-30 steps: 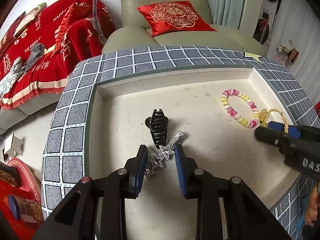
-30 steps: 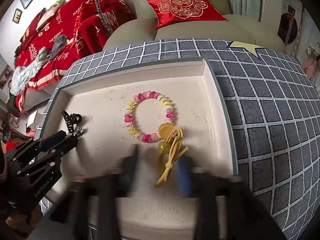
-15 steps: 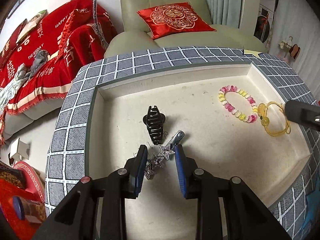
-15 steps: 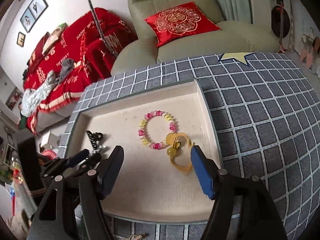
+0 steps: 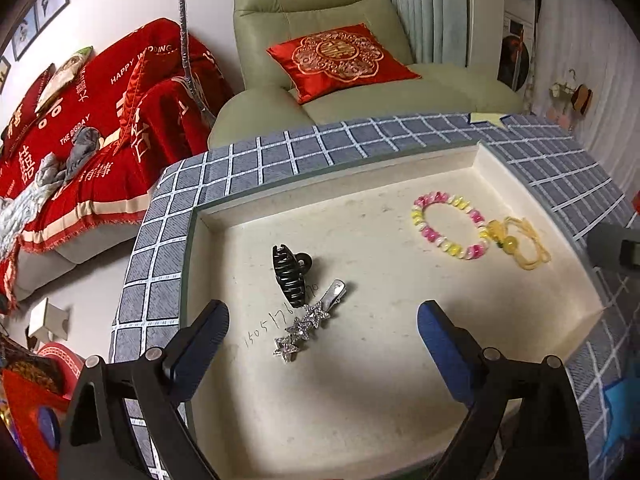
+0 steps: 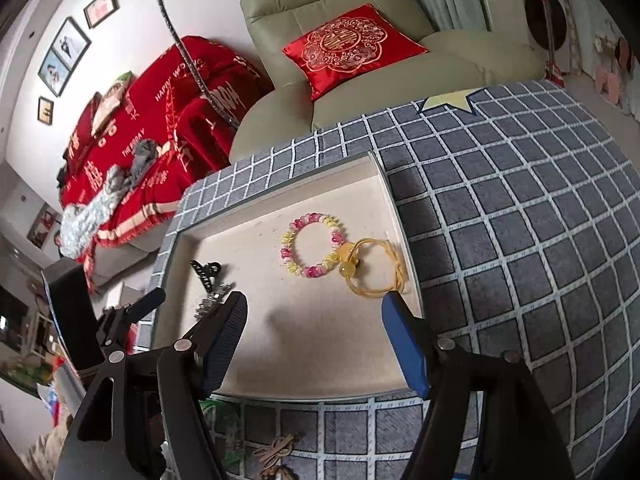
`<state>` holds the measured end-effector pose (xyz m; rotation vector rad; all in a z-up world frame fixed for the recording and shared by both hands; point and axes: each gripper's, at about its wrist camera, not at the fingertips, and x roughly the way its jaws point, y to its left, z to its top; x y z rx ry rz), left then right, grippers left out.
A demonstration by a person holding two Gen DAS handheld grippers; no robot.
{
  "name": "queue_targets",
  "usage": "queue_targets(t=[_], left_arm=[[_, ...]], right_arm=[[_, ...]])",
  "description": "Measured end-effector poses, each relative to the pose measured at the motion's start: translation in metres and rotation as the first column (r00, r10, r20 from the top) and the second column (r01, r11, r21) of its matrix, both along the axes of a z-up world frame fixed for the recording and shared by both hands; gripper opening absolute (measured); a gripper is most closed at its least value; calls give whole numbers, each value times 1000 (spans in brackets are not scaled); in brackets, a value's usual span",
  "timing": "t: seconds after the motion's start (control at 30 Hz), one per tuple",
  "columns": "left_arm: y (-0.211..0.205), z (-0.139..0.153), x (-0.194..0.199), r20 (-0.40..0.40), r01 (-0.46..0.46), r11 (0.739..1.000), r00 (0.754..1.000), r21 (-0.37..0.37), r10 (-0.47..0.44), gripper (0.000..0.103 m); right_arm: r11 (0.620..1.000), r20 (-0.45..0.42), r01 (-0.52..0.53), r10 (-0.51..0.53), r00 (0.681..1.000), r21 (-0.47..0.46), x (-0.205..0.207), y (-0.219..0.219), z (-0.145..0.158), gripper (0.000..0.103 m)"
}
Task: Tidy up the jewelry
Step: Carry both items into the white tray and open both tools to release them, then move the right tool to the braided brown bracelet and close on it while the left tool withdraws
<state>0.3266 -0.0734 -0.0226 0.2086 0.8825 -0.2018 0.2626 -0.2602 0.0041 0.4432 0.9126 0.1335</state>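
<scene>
A cream tray (image 5: 320,196) holds the jewelry. A silver star hair clip (image 5: 302,330) lies on its floor beside a black claw clip (image 5: 290,274). My left gripper (image 5: 322,306) hovers above the star clip with its jaws opening wide, touching nothing. At the tray's right end lie a pink-and-yellow bead bracelet (image 5: 450,226) and a yellow cord loop with amber beads (image 5: 520,242). My right gripper (image 6: 315,298) hangs over the tray's near part, short of the bracelet (image 6: 312,244) and cord (image 6: 376,268). Its jaws are opening and have nothing between them.
The tray (image 6: 280,204) sits on a grey grid-patterned cloth (image 6: 500,220) that covers the table. A brown braided item (image 6: 276,452) lies at the cloth's near edge. Behind stand a green armchair (image 5: 312,8) with a red cushion (image 5: 340,60) and a red-covered sofa (image 5: 80,132).
The left jaws have spread wide from around the star clip, which now lies free in the tray. Both grippers have drawn back and upward. The right jaws have widened.
</scene>
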Motion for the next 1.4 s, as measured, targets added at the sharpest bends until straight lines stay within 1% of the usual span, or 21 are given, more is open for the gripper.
queue_targets(t=[0.07, 0.23, 0.37, 0.5, 0.6, 0.73, 0.83, 0.93, 1.03, 1.17, 1.27, 1.4], left_arm=[[4, 6, -5, 0, 0, 1000, 1000, -14, 0, 103], [23, 20, -21, -18, -23, 997, 1000, -76, 22, 103], [36, 31, -43, -3, -24, 995, 1000, -93, 24, 103], [49, 35, -70, -4, -14, 994, 1000, -107, 13, 103], [60, 30, -90, -30, -31, 994, 999, -109, 28, 103], [70, 17, -113, -37, -59, 996, 998, -63, 57, 103], [76, 6, -123, -81, -71, 994, 995, -82, 65, 103], [82, -5, -127, -117, -98, 990, 989, -100, 86, 103], [84, -15, -128, -172, -98, 986, 982, -132, 74, 103], [84, -20, -132, -188, -108, 984, 979, -144, 80, 103], [84, -21, -131, -191, -121, 982, 977, -148, 91, 103], [83, -26, -123, -199, -133, 980, 975, -148, 102, 103]], right_arm=[[1000, 10, 4, -5, 1000, 20, -3, -2, 1, 86], [1000, 35, 21, -21, 999, 6, -19, -2, 9, 86], [1000, 44, 11, -11, 999, 0, -34, 1, 12, 87], [1000, 22, -17, 17, 1000, -2, -52, 8, 11, 88], [999, -10, -43, 43, 999, -10, -66, 15, 6, 88], [997, -54, -67, 64, 996, -48, -85, 28, -5, 88], [994, -89, -86, 80, 993, -67, -98, 34, -14, 88], [988, -125, -106, 91, 988, -116, -111, 44, -25, 88], [980, -153, -125, 101, 983, -157, -121, 51, -34, 88], [975, -175, -123, 90, 980, -186, -127, 53, -42, 88], [966, -183, -121, 80, 980, -229, -127, 55, -44, 88], [942, -161, -174, 132, 978, -286, -129, 73, -37, 87]])
